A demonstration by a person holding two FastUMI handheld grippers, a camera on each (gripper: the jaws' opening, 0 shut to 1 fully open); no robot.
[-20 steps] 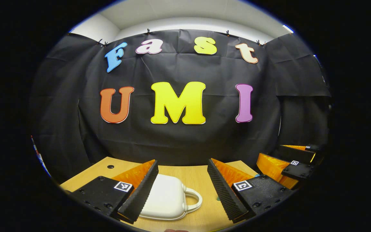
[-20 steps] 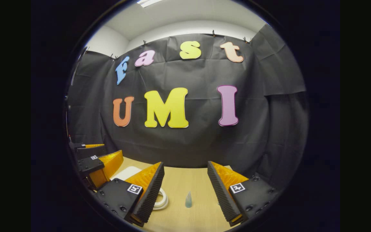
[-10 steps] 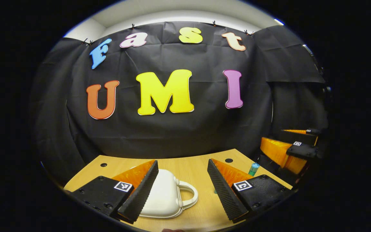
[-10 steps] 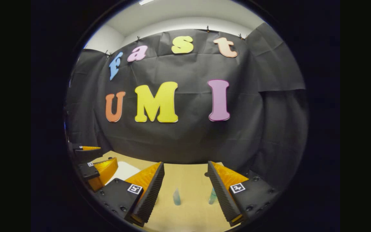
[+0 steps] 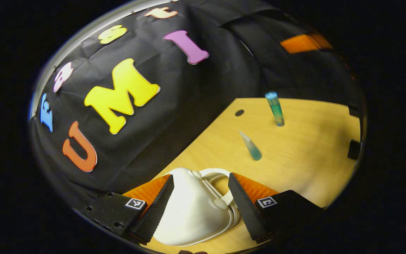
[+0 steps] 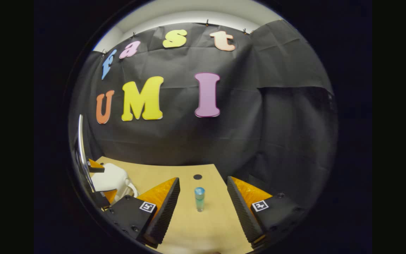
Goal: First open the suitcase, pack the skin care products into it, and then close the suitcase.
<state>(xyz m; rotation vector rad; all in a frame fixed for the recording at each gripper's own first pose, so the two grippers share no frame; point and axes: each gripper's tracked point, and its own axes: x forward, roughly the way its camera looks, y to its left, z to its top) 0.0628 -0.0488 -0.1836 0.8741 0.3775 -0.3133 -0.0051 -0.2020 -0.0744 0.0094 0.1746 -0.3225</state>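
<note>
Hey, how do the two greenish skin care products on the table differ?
The round-capped bottle stands as an even cylinder with a blue cap, while the pointed tube tapers to a thin pale tip. The bottle sits nearer the table's hole. Both are translucent teal and stand upright.

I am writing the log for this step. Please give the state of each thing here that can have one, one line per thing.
White suitcase: closed, lying flat on the table, between the open jaws of the left gripper.
Capped bottle: upright on the table, not held.
Cone-shaped tube: standing on the table, not held.
Right gripper: jaws open, empty, bottle ahead of them.
</note>
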